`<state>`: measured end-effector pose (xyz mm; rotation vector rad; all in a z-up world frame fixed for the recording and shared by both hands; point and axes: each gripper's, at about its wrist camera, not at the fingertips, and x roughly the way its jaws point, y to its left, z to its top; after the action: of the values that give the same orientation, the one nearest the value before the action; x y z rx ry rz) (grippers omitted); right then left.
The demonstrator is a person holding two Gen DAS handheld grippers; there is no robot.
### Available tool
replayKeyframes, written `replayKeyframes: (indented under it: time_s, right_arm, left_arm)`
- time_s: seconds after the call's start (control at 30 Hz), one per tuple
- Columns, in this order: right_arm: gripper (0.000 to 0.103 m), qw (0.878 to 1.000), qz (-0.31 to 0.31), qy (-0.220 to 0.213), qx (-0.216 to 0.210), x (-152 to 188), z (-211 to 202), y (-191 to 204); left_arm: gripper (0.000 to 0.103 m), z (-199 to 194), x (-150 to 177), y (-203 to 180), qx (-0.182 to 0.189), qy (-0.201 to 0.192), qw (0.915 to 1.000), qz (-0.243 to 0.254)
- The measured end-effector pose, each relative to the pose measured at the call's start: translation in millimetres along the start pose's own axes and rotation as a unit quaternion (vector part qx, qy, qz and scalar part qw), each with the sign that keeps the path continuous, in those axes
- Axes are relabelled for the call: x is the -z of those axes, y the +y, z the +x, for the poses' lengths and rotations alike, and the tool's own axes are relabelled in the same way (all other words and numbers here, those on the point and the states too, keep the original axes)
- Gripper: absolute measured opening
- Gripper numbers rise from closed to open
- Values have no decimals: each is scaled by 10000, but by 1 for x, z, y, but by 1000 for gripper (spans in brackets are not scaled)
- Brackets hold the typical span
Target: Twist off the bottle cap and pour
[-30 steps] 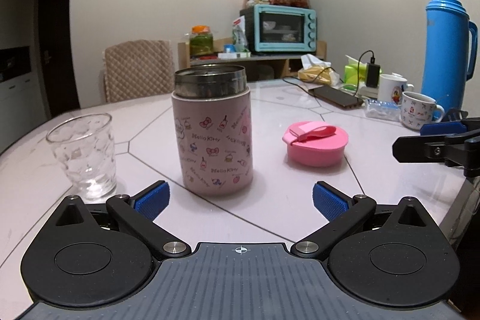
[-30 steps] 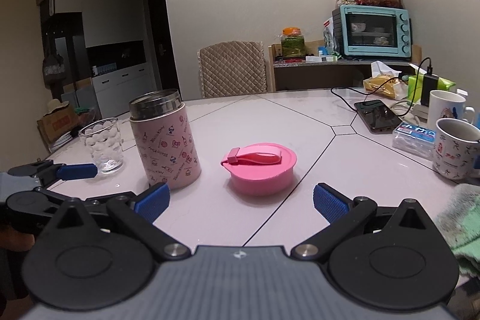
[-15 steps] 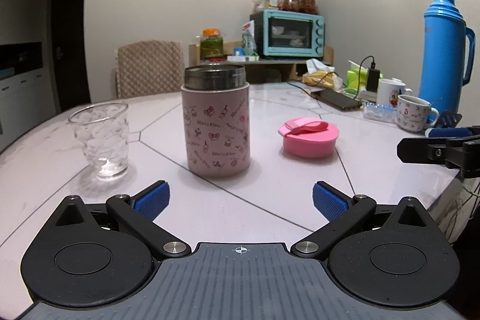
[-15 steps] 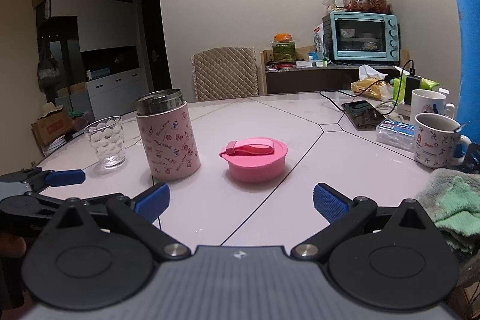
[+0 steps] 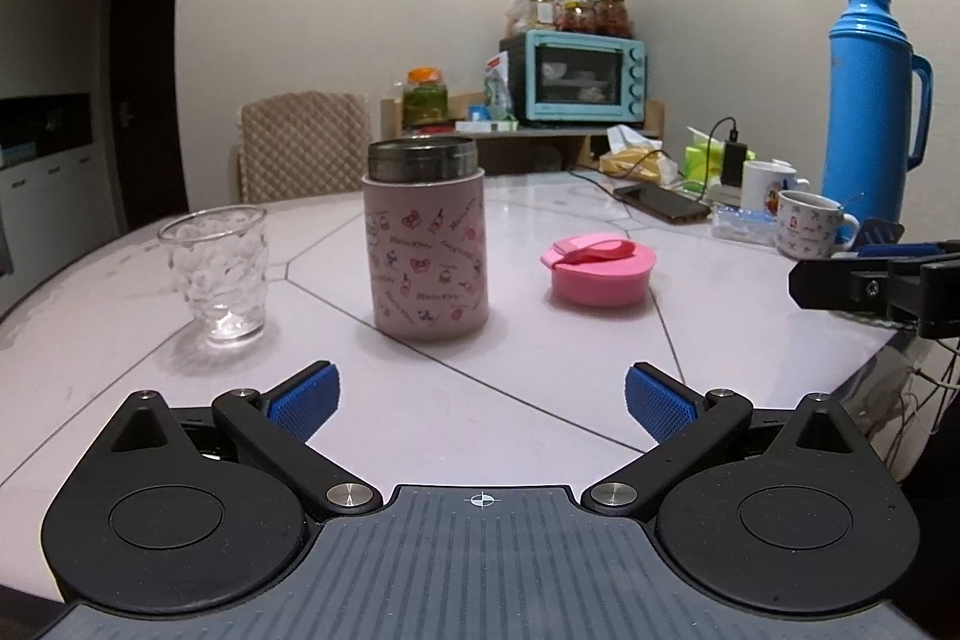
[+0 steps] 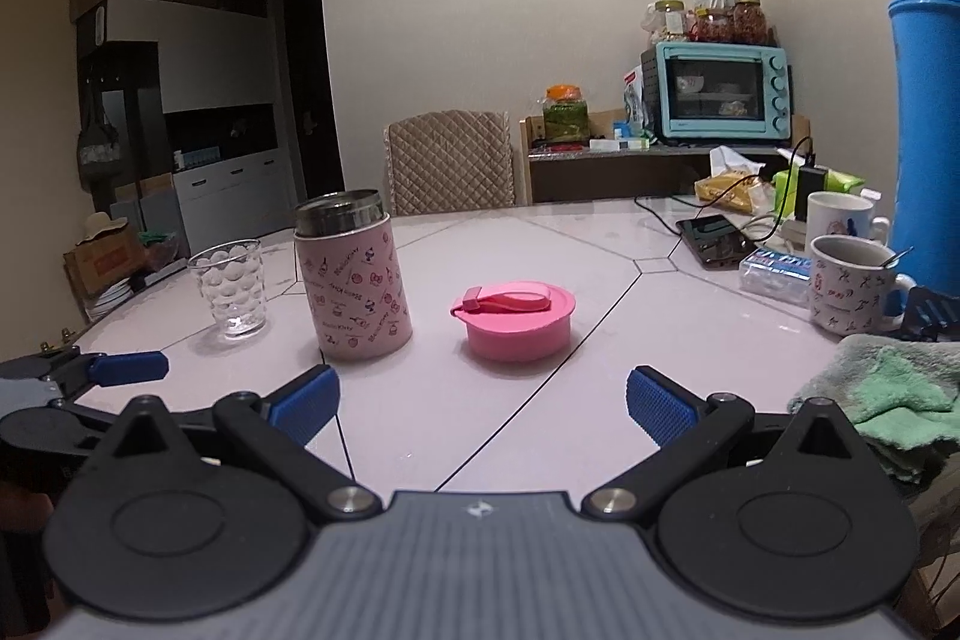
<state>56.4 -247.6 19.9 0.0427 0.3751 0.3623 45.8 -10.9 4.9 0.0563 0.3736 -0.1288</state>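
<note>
A pink patterned flask [image 5: 427, 250] [image 6: 354, 286] stands upright on the white table, its steel mouth uncovered. Its pink cap [image 5: 597, 268] [image 6: 514, 319] lies on the table to the flask's right, apart from it. A clear dimpled glass [image 5: 215, 274] [image 6: 230, 291] stands to the flask's left. My left gripper [image 5: 477, 400] is open and holds nothing, set back from the flask near the table's front. My right gripper [image 6: 480, 403] is open too, with nothing in it, and faces the cap from a distance.
A tall blue thermos [image 5: 870, 118] stands at the right with two mugs [image 6: 852, 289], a phone [image 6: 711, 241] on a cable and a small box. A green cloth [image 6: 900, 394] lies at the right front edge. A chair [image 6: 450, 163] and a toaster oven [image 6: 717, 97] stand beyond the table.
Both grippers have drawn back from the table, so flask, cap and glass look smaller and farther. Both stay open; nothing on the table has moved.
</note>
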Motion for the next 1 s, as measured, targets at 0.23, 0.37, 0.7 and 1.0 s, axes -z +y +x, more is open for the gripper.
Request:
replayKeyframes:
  time_s: [0.23, 0.37, 0.7, 1.0]
  right_arm:
    - [103, 9999, 68, -67, 73, -2, -8, -2]
    - [103, 9999, 80, -86, 117, -1, -10, -3]
    - [103, 9999, 34, -61, 142, 6, -9, -1]
    - [103, 9998, 46, -87, 183, 9, -10, 0]
  left_arm:
    - [103, -3, 1, -6, 38, 7, 10000, 60]
    - [103, -3, 2, -10, 56, 23, 9999, 94]
    - [103, -3, 5, -13, 42, 61, 10000, 42]
    - [103, -3, 9, -10, -37, 77, 10000, -18]
